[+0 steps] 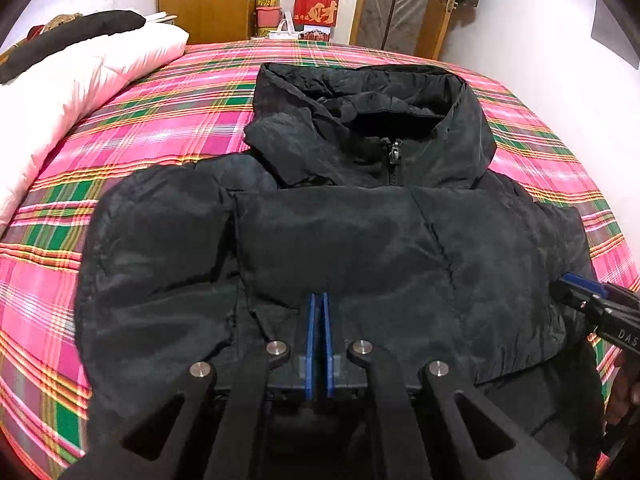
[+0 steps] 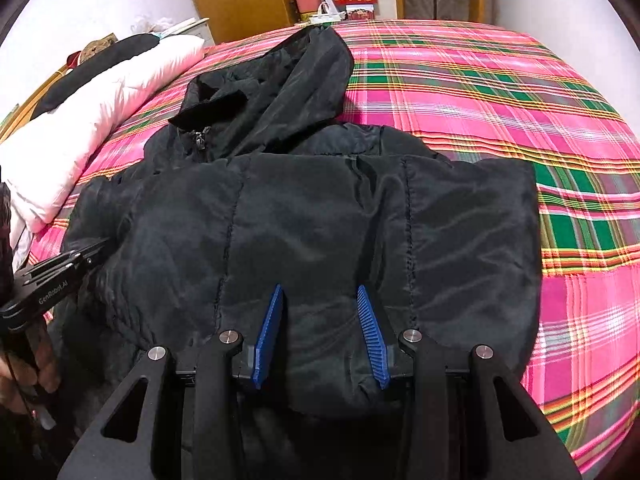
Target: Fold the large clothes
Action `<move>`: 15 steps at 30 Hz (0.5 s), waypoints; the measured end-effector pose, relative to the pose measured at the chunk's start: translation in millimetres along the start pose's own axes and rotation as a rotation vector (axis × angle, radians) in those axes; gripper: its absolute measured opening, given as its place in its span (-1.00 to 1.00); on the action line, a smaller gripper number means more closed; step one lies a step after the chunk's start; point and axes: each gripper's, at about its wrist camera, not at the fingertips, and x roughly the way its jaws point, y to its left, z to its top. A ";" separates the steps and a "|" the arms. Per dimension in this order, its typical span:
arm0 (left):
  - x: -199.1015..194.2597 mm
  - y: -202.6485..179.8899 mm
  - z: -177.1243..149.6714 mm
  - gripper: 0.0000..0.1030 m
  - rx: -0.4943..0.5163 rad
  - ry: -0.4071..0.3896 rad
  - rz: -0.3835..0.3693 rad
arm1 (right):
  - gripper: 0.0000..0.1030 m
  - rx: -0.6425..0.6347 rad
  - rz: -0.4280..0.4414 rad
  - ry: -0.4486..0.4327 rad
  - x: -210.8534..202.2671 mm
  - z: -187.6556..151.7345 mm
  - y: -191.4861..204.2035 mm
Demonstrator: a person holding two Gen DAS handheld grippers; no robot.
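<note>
Left wrist view: black jacket (image 1: 340, 240) spread flat on the plaid bed (image 1: 168, 120) just ahead of the left gripper (image 1: 319, 300), sleeves apparently tucked over the chest, hood farthest off, likely ready for a fold. Blue pads pressed together over the near hem, nothing visibly pinched. Right gripper (image 2: 320, 292) half spread above the same hem, no cloth clearly between the pads, contact uncertain.

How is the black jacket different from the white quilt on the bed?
The jacket is black; the quilt is white. The jacket lies spread flat in the middle of the bed; the quilt is bunched along one edge. The jacket has a hood and a zip; the quilt has neither. Both look puffy and lie on the bed.
</note>
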 end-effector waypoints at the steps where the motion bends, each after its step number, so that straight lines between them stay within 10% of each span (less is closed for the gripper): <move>1: -4.8 0.2 1.0 -0.91 -0.006 0.000 -0.002 | -0.19 0.004 0.008 -0.006 -6.3 1.5 0.6; 8: -37.3 8.7 20.1 -0.04 -0.053 -0.053 -0.025 | 0.11 -0.006 0.071 -0.058 -35.9 23.5 4.5; 15: -36.7 22.5 83.0 0.03 -0.065 -0.094 -0.039 | 0.11 0.000 0.060 -0.087 -28.4 80.7 3.6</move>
